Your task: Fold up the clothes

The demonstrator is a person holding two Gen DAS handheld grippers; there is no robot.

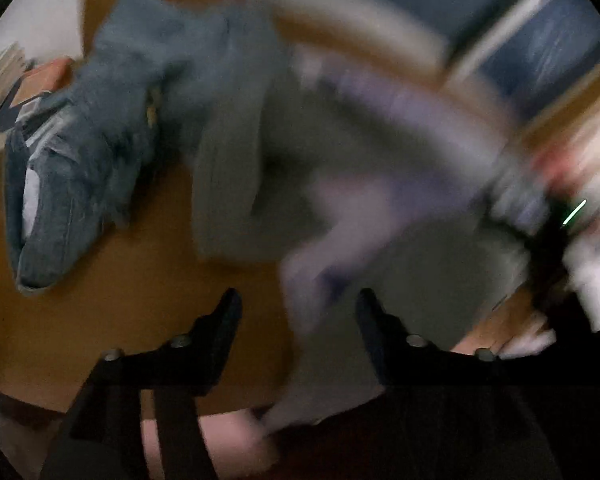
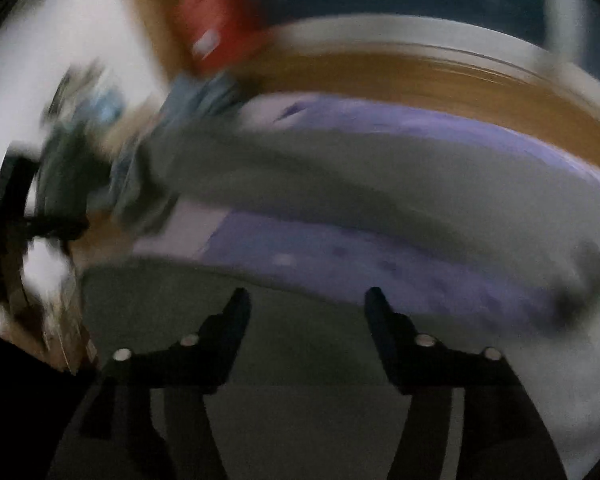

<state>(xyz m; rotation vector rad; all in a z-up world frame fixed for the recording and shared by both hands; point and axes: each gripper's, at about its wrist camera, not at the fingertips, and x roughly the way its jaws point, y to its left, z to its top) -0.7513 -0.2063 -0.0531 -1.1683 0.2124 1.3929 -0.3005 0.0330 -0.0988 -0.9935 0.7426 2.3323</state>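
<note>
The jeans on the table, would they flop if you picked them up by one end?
Probably yes: the jeans lie crumpled with soft folds on the table, so they would likely droop. The thick denim looks fairly heavy for cloth, and unlikely to slip.

Jeans [image 1: 80, 168] – rough denim; table [image 1: 132, 320] – smooth wood

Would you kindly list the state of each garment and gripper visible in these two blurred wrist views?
jeans: crumpled in a heap on the wooden table, not folded.
grey garment: spread on the table, partly doubled over; blur hides the details.
lilac cloth: lying over the grey garment, not neatly folded.
left gripper: open, holding nothing.
right gripper: open, holding nothing.
</note>
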